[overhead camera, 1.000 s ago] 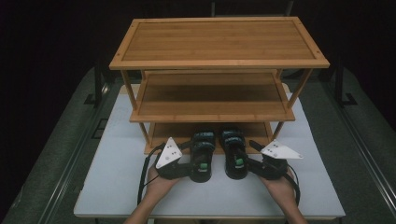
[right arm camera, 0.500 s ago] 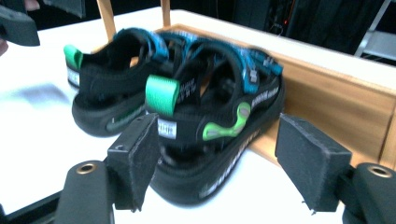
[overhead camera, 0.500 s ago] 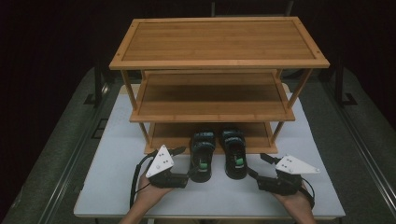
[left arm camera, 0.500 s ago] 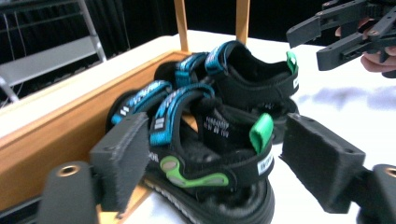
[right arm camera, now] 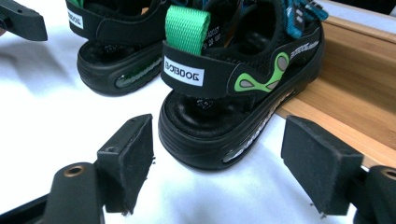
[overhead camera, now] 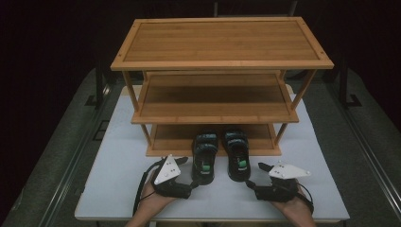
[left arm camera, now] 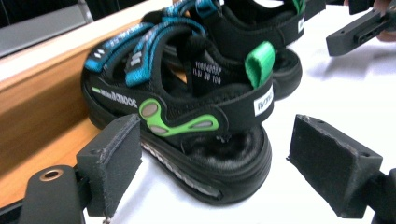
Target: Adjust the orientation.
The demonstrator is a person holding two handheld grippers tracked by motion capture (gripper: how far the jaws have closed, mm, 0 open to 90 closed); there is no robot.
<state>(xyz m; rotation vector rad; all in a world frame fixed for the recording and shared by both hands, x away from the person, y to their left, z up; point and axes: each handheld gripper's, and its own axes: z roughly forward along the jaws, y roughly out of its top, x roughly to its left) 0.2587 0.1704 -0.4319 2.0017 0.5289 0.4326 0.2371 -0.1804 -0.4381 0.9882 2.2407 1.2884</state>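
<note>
Worktop (overhead camera: 118,189) carries a three-tier wooden rack (overhead camera: 222,61), against whose bottom shelf two black sandals stand heels outward, the left sandal (overhead camera: 204,158) just ahead of the wide-open left gripper (overhead camera: 189,177) and the right sandal (overhead camera: 236,155) just ahead of the wide-open right gripper (overhead camera: 251,176), neither touched.

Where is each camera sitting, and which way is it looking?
High view: above the person's side, facing forward and down at the three-tier bamboo shoe rack on the white table; both hands and grippers show.
Left gripper view: rides the left gripper, facing the heel of the left black sandal with blue straps; its open black jaws show.
Right gripper view: rides the right gripper, facing the right black sandal's heel; its open jaws show.
Shared: both gripper views show both sandals and the other gripper.
</note>
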